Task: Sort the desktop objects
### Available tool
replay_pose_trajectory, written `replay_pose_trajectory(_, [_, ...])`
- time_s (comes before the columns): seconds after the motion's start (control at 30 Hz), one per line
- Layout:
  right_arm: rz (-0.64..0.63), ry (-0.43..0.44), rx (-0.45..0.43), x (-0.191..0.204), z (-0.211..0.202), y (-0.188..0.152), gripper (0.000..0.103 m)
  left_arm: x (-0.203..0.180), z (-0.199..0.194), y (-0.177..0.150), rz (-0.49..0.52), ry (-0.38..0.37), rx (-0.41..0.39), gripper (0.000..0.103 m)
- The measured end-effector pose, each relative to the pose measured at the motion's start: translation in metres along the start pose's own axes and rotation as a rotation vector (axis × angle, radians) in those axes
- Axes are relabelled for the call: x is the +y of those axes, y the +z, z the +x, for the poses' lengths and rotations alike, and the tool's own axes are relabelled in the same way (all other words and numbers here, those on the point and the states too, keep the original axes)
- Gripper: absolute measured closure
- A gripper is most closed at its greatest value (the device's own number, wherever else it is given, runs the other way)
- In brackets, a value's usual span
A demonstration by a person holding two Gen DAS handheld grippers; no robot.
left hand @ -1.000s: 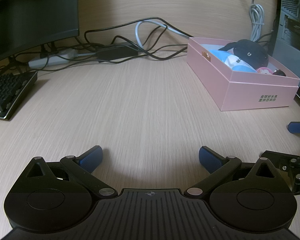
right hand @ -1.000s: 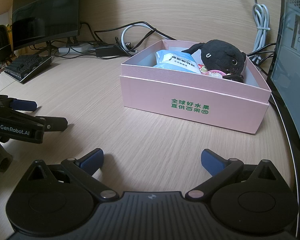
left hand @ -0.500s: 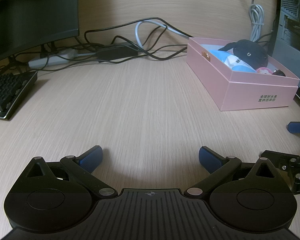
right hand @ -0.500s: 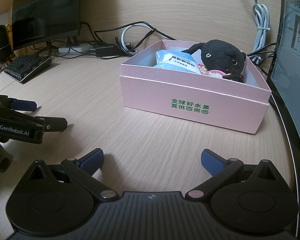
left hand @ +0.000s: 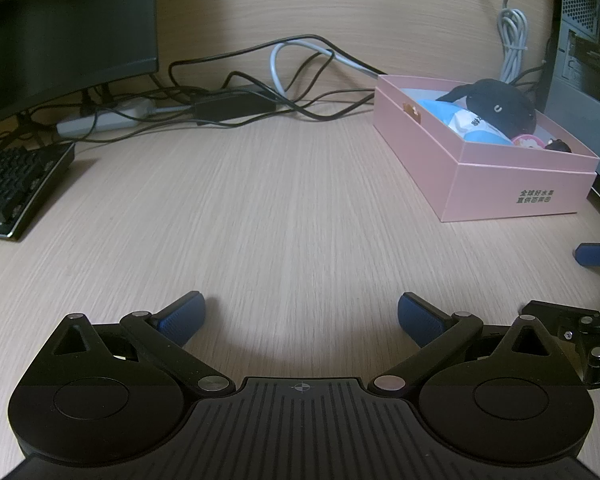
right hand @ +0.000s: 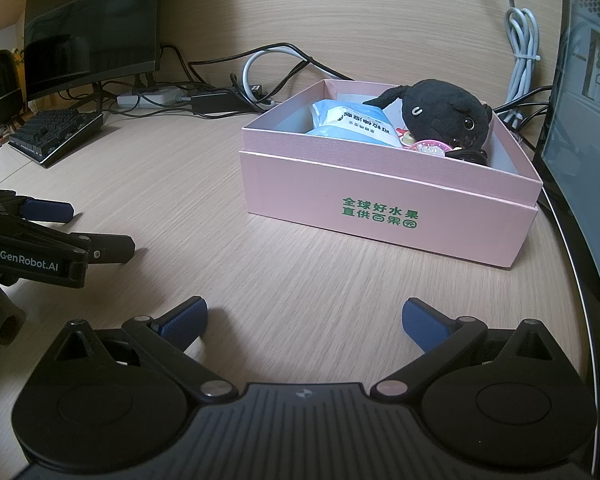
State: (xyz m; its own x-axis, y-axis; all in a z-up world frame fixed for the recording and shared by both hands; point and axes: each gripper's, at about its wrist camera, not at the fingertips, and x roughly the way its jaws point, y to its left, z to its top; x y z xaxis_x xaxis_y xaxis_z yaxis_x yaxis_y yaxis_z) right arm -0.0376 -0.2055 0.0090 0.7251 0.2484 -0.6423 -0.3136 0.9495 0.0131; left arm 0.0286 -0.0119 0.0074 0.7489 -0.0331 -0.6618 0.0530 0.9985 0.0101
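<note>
**Both grippers resting empty, box already filled**

The left gripper (left hand: 302, 314) is sitting low over the bare wooden desk (left hand: 284, 208), its blue-padded jaws spread wide with nothing between them. The right gripper (right hand: 304, 318) is doing the same a little to the side, jaws released and empty, pointing toward the pink box (right hand: 388, 208) that is standing just ahead of it on the right part of the desk.

The things to be sorted are lying inside that box: a black plush toy (right hand: 446, 114) is leaning against the far corner, a light blue packet (right hand: 352, 126) is resting beside it toward the left wall, and a small pink round item (right hand: 430, 147) is tucked in front of the plush; next to it something small and dark is showing, too small to name. No loose item is showing on the open desk between the grippers and the box.

Farther back, a black keyboard (left hand: 10, 190) is lying at the left edge, a dark monitor (right hand: 90, 28) is standing behind it, and a tangle of cables (left hand: 268, 92) with a power strip (right hand: 150, 98) is running along the wall.

Judging by this, the sorting is looking finished or nearly so, with both grippers idling. Any next move would call for spotting a leftover object outside these views; otherwise, pulling both grippers away from the box without nudging it would be enough.
</note>
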Motion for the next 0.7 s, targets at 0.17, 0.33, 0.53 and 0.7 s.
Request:
replay_pose_trajectory(0.17, [0.000,0.000,0.000,-0.0001,0.0001,-0.0001,0.000,-0.0001,0.0001,-0.0001,-0.001,0.000,-0.001,0.000])
replay_pose_trajectory(0.33, [0.000,0.000,0.000,-0.0004,0.0004,-0.0001,0.000,0.0001,0.0003,0.0000,0.000,0.000,0.000,0.000])
replay_pose_trajectory(0.53, [0.000,0.000,0.000,-0.0002,0.0001,-0.0001,0.000,0.0008,-0.0004,0.0001,0.000,0.004,0.000,0.000])
replay_pose_trajectory(0.7, [0.000,0.000,0.000,-0.0002,0.0005,-0.0003,0.000,0.0013,-0.0019,-0.0003,-0.001,0.005,-0.001,0.000])
